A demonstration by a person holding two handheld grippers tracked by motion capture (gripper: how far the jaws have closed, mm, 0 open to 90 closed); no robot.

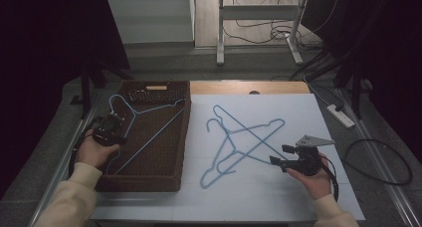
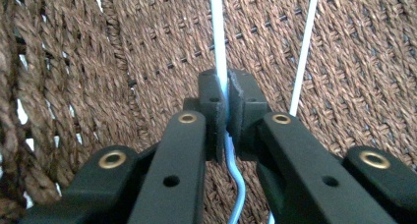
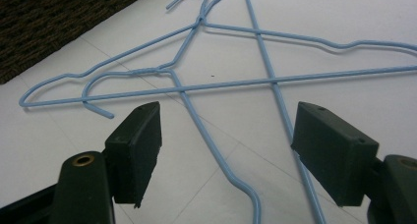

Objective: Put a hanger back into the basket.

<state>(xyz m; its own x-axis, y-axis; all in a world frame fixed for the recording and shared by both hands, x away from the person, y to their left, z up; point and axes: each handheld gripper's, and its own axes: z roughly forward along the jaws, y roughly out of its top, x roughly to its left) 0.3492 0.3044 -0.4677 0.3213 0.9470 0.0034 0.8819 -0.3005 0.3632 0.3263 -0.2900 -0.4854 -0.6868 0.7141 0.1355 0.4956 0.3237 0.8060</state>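
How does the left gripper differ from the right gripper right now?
The left gripper is shut on the thin wire of a blue hanger, while the right gripper is open and holds nothing. The left gripper works over the brown woven basket; the right gripper hovers over the white sheet, facing two crossed hangers. Both have black jaws and are hand-held.

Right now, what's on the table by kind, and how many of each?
Blue wire hangers: 3, one in the basket, two crossed on the white mat
Woven baskets: 1
Handheld tongs: 2
Total: 6
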